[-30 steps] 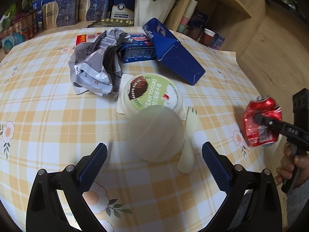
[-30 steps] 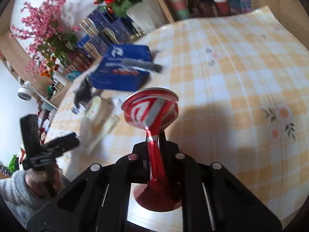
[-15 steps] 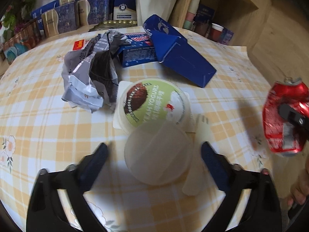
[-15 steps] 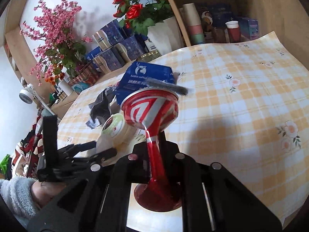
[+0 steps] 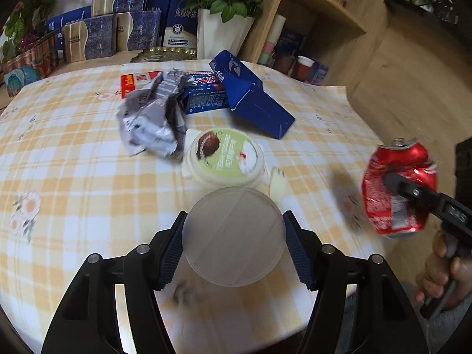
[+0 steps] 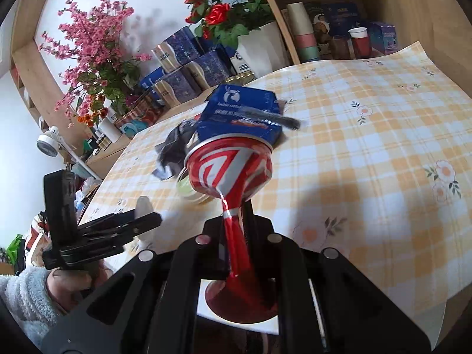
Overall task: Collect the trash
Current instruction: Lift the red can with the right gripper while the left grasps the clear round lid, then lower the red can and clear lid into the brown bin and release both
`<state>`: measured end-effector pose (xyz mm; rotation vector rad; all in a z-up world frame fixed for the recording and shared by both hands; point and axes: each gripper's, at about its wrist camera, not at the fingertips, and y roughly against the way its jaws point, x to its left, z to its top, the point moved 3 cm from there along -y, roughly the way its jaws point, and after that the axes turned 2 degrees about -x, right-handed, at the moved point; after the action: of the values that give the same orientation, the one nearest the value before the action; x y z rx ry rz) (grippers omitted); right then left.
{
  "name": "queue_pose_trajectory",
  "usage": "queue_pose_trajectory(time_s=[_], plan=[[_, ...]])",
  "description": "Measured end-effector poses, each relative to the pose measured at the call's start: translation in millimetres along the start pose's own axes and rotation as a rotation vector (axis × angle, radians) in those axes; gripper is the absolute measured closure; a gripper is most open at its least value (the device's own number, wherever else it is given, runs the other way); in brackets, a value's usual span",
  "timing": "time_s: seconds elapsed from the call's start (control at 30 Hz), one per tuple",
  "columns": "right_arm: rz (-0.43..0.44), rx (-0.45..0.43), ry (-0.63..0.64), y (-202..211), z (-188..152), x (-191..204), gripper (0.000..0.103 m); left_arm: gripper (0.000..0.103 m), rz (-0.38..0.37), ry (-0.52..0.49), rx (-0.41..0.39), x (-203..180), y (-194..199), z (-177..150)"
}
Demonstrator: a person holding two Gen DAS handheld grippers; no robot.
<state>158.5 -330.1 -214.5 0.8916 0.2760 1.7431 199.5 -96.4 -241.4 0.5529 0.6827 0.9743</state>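
Observation:
A translucent round plastic lid (image 5: 233, 236) sits between the blue pads of my left gripper (image 5: 233, 236). The jaws are closing and both pads touch its rim, a shadow showing beneath it. Just beyond lie a green-topped yogurt tub (image 5: 225, 156) and a white plastic spoon (image 5: 278, 183). A crumpled silver wrapper (image 5: 150, 121), a small blue box (image 5: 203, 94) and a dark blue carton (image 5: 253, 97) lie farther back. My right gripper (image 6: 233, 215) is shut on a crushed red can (image 6: 230, 171), held in the air off the table's right edge (image 5: 395, 185).
The checked tablecloth (image 5: 73, 177) ends close to the right, by a wooden floor. Behind the table stand a white vase of red roses (image 5: 218, 32), blue and gold gift boxes (image 5: 88, 41) and a wooden shelf with cups (image 5: 303, 62). A hand (image 5: 442, 277) holds the right tool.
My left gripper's jaws have narrowed from wide open to touching the lid, which now sits closer to the camera. The right gripper with the red can has moved up and away from the table.

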Motion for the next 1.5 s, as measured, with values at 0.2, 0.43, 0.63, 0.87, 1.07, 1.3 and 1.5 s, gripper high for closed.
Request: queue_pose_trajectory(time_s=[0.2, 0.43, 0.63, 0.87, 1.07, 1.3, 1.5], plan=[[0.016, 0.034, -0.001, 17.3, -26.0, 22.1, 0.092, 0.04, -0.04, -0.017, 0.027, 4.1, 47.7, -41.2], [0.02, 0.066, 0.007, 35.6, -60.4, 43.0, 0.092, 0.04, -0.08, -0.045, 0.119, -3.5, 64.5, -100.9], [0.01, 0.085, 0.014, 44.8, -75.5, 49.4, 0.092, 0.04, -0.08, -0.079, 0.238, -14.6, 49.2, -136.1], [0.01, 0.108, 0.016, 48.9, -85.6, 52.2, 0.092, 0.019, -0.055, -0.007, 0.252, -6.1, 42.1, -144.7], [0.028, 0.148, 0.026, 45.0, -103.9, 60.1, 0.092, 0.011, -0.041, 0.046, 0.115, 4.4, 66.7, -127.2], [0.059, 0.246, 0.093, 22.6, -136.4, 79.2, 0.092, 0.009, 0.088, -0.001, -0.064, 24.4, 109.3, -112.2], [0.048, 0.38, 0.159, -13.1, -166.3, 89.5, 0.092, 0.008, 0.131, -0.057, -0.136, 34.6, 132.4, -116.3]])
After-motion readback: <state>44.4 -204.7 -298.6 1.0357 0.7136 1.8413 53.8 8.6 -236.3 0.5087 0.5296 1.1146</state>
